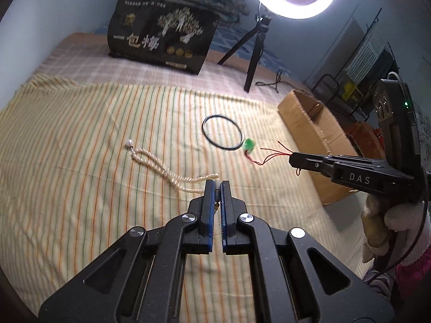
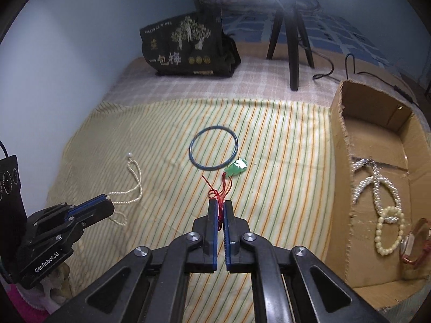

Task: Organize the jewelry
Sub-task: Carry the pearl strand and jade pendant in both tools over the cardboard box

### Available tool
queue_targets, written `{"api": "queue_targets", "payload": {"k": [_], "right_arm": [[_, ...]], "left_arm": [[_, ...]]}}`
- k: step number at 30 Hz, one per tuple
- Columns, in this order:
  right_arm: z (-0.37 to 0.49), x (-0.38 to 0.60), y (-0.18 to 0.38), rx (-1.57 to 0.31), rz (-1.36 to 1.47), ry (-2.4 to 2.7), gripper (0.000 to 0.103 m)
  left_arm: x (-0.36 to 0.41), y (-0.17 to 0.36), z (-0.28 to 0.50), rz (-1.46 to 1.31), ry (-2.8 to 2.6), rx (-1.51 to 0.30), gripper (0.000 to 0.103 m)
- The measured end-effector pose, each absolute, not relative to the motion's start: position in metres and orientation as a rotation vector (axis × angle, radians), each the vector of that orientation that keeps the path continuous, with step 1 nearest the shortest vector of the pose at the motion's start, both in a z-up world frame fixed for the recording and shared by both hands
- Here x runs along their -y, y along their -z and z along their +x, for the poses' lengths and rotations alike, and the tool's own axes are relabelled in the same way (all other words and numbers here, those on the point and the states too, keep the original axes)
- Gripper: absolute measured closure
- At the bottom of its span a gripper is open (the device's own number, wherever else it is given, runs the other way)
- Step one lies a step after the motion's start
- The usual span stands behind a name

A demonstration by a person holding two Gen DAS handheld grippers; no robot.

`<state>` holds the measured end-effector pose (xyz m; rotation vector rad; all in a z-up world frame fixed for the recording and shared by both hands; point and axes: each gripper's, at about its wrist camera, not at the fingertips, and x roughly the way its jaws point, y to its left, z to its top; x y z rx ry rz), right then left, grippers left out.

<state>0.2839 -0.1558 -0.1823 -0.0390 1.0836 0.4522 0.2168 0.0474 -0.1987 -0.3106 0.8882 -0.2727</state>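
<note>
Nearest the lens, the left gripper (image 1: 217,185) has its fingers closed on the near end of a pearl necklace (image 1: 150,161), whose strand trails away across the striped cloth (image 1: 80,134) on the bed to a single white bead. The right gripper (image 2: 221,206) is likewise closed, pinching the red cord (image 2: 219,191) of a green jade pendant (image 2: 236,167); the pendant itself lies on the cloth, just beside a dark bangle (image 2: 214,148), possibly touching its rim.

To the right stands an open cardboard box (image 2: 339,161). Inside it already lie a beaded pearl piece (image 2: 377,183), a cream bead bracelet (image 2: 390,231) and what looks like a wristwatch (image 2: 414,242).

So the sorting seems roughly half finished: three pieces are boxed, two are gripped but not yet carried over, and the bangle remains untouched on the cloth.
</note>
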Motion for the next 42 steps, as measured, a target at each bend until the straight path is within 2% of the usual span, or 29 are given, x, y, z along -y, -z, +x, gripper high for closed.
{"api": "queue_targets", "payload": {"k": [26,42], "right_arm": [[0.223,0.199,0.072,-0.858,-0.063,-0.484,0.103],[0.229,0.259,0.02,-0.748,-0.06,-0.416,0.103]], "left_arm": [[-0.006,0.1,0.178,-0.246,0.368,-0.728,0.102],[0.059,0.065,0.198,-0.212,0.48,-0.675,0.102]]}}
